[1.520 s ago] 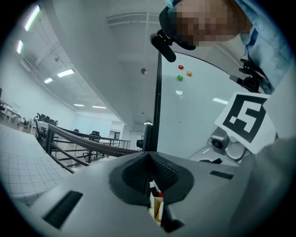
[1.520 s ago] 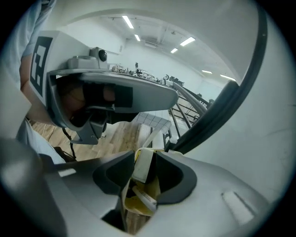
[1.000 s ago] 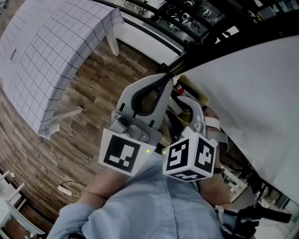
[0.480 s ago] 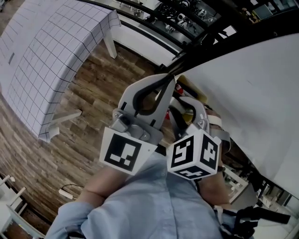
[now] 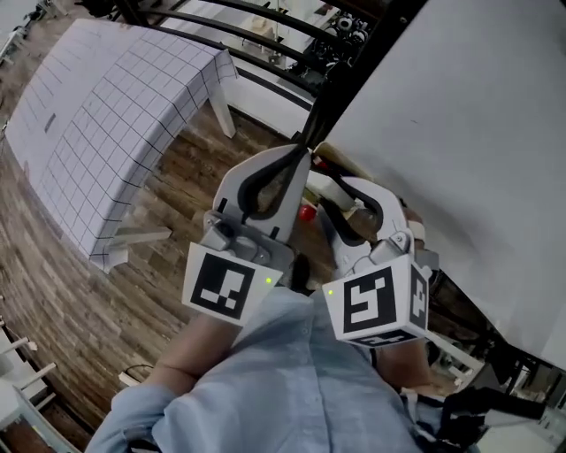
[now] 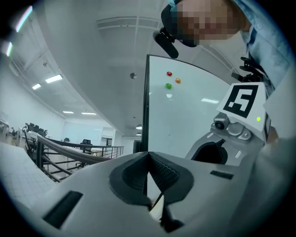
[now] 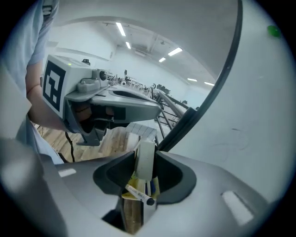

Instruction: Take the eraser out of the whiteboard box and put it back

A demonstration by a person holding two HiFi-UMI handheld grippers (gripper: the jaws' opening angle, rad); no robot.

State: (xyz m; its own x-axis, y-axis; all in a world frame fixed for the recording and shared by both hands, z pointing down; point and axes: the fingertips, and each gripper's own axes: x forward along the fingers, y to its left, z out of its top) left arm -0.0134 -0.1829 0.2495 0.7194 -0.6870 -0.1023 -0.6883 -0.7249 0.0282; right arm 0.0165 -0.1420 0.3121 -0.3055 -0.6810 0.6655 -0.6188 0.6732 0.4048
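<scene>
My right gripper (image 7: 146, 162) has a white eraser (image 7: 146, 158) standing upright between its pads, and its jaws are closing on it. Right below hangs the yellowish whiteboard box (image 7: 133, 209) with a marker (image 7: 138, 193) lying across its top. In the head view the right gripper (image 5: 325, 211) points down at the foot of the whiteboard (image 5: 460, 133), and the eraser is hidden there. My left gripper (image 5: 303, 152) is shut beside it, tips against the board's black frame (image 6: 146, 102). Nothing shows between its pads (image 6: 159, 169).
Red (image 6: 169, 73), green (image 6: 169, 85) and orange (image 6: 177, 80) magnets sit on the whiteboard. A table under a grid-pattern cloth (image 5: 97, 115) stands to the left over wooden floor (image 5: 80, 301). Black railings (image 5: 256, 22) run behind it.
Both grippers have come up along the whiteboard's edge. The right gripper's marker cube now sits lower right in the head view, and a small red object shows between the two grippers.
</scene>
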